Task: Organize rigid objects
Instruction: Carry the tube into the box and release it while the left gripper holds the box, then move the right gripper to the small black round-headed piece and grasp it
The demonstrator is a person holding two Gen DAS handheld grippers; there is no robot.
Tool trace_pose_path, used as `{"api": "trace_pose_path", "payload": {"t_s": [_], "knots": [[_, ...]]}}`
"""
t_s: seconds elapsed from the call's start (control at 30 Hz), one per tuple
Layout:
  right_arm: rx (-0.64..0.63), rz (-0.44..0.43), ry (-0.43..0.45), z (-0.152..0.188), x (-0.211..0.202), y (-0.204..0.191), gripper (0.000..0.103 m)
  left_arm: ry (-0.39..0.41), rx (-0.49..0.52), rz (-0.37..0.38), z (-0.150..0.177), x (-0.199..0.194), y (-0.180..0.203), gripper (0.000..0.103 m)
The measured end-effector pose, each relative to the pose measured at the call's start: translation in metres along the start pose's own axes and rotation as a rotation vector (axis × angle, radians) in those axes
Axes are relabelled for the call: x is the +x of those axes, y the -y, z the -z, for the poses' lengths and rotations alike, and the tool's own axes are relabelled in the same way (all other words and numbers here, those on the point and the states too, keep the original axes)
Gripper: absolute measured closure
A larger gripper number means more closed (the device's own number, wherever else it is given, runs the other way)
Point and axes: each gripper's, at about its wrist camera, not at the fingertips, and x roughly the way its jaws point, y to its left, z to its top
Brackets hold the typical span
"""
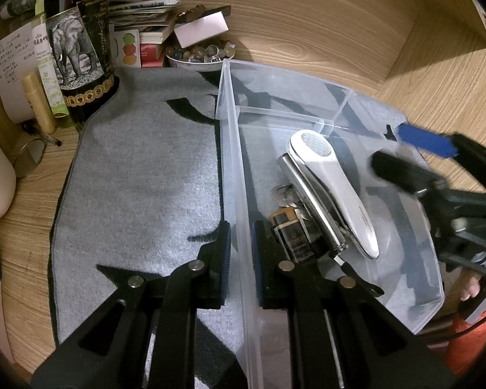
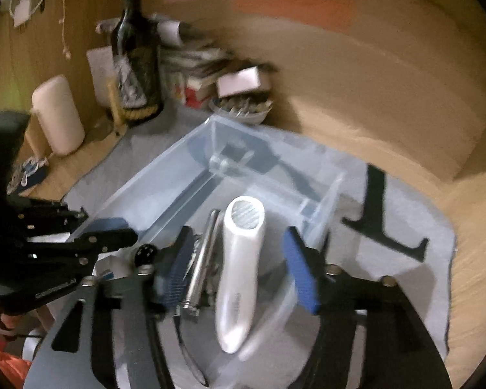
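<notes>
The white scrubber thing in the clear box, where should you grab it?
Probably around the narrow handle of the white scrubber, coming down from above. Its round head is wider, and the clear box wall and metal tool crowd its sides.

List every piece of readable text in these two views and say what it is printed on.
"APPELLATION": top of the dark label on the wine bottle, beside the elephant drawing; the script down that label is unclear.
"WATER": on the green-and-white tube; its Chinese characters are too small.
White paper sheet: handwritten lines, unreadable.
White handheld device in the clear bin: small print, too small to read.
Right wrist view: everything blurred.
</notes>
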Motion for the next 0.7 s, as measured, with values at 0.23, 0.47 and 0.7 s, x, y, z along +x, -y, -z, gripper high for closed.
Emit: {"api": "trace_pose_path", "payload": {"t_s": [0.23, 0.47, 0.7], "knots": [[0.077, 0.106, 0.1, 0.01, -0.035, 0.027, 0.024, 0.001, 0.003, -0.001, 0.0, 0.0, 0.0, 0.091], [0.168, 0.201, 0.094, 0.039, -0.057, 0.058, 0.023, 0.002, -0.001, 0.001, 0.001, 0.0, 0.0, 0.091], [0.203, 0.244, -0.009, 0.082, -0.055, 0.067, 0.023, 0.003, 0.001, 0.001, 0.002, 0.0, 0.0, 0.091]]}}
